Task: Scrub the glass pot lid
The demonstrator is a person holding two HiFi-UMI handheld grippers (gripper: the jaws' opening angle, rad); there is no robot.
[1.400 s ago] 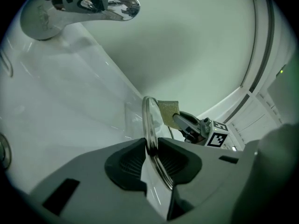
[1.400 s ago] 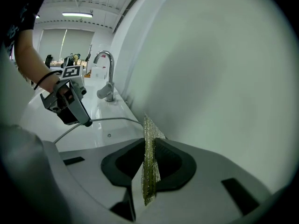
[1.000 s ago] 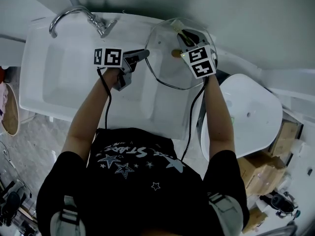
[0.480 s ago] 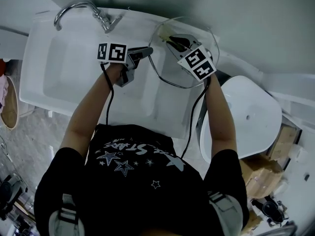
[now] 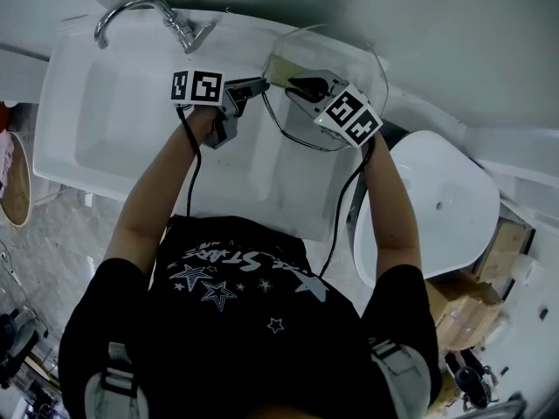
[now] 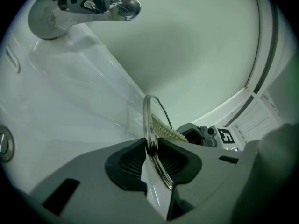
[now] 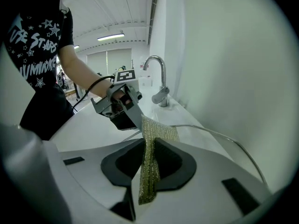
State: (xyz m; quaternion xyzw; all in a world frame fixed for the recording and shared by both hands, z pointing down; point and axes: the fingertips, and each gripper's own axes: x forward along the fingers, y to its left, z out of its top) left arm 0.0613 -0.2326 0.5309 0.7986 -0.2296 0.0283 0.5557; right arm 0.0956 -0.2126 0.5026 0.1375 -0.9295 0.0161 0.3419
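At sink (image 5: pixel 105 125), lid (image 5: pixel 295 122) in left tool (image 5: pixel 261 84)

Head view looks down; close views share the tap (image 5: pixel 183 33)

We're looking down on a black short-sleeved T-shirt (image 5: pixel 236 312), with white stars and lettering across the chest. Out front we've got two grey tools, the left gripper (image 5: pixel 258 85) and the right gripper (image 5: pixel 295 83), and each one carries a white cube (image 5: pixel 196 86) printed with black square markers. A thin black cable (image 5: pixel 189 177) runs back from each. Up close, the grey jaws have dark ribbed pads (image 6: pixel 126 164)
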